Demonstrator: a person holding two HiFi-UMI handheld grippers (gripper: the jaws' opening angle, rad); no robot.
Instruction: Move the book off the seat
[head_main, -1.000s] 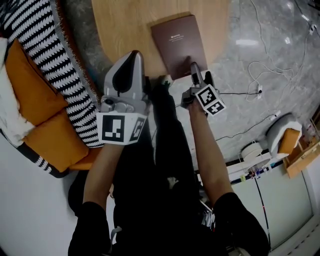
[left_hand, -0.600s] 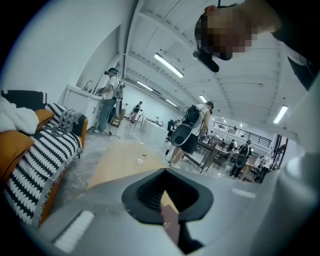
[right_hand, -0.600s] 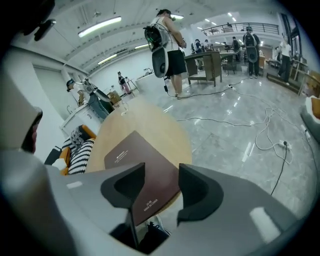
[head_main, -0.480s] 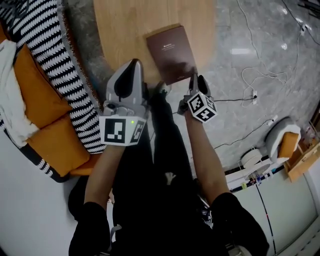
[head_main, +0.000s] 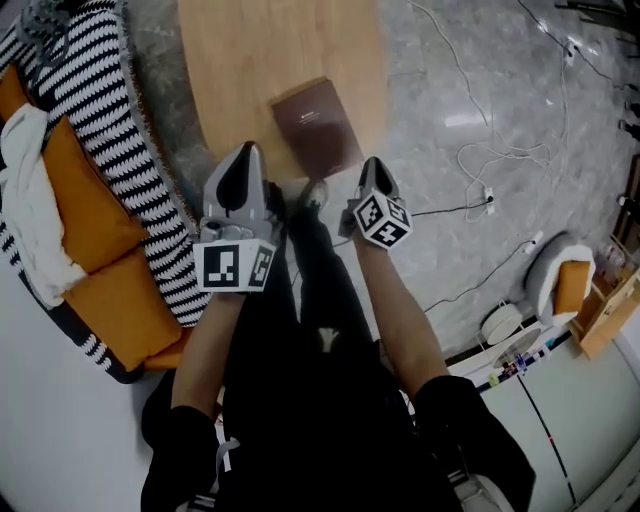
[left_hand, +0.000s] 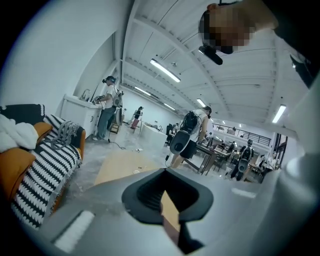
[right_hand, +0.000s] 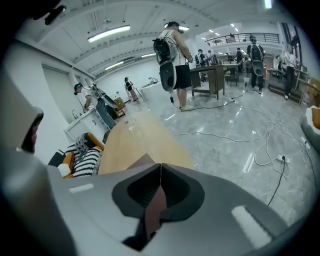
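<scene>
A dark brown book (head_main: 318, 125) lies flat on the light wooden table (head_main: 250, 60), near its front edge. My right gripper (head_main: 372, 165) hangs just short of the book's near corner, clear of it. Its jaws have just been closing and now meet with nothing between them. In the right gripper view the shut tips (right_hand: 160, 165) point at the book (right_hand: 144, 161) and the table (right_hand: 130, 142). My left gripper (head_main: 243, 160) hovers over the table's front edge, left of the book. In the left gripper view its tips (left_hand: 165, 171) touch, holding nothing.
A sofa with orange cushions (head_main: 95, 270), a striped black-and-white blanket (head_main: 100, 120) and a white cloth (head_main: 35, 200) stands left of the table. Cables (head_main: 480, 170) trail over the grey floor on the right. Several people stand at desks further back (right_hand: 172, 55).
Both grippers have risen and drawn back from the table. The right gripper left the book's near edge and its jaws closed empty. The book stays on the table.
</scene>
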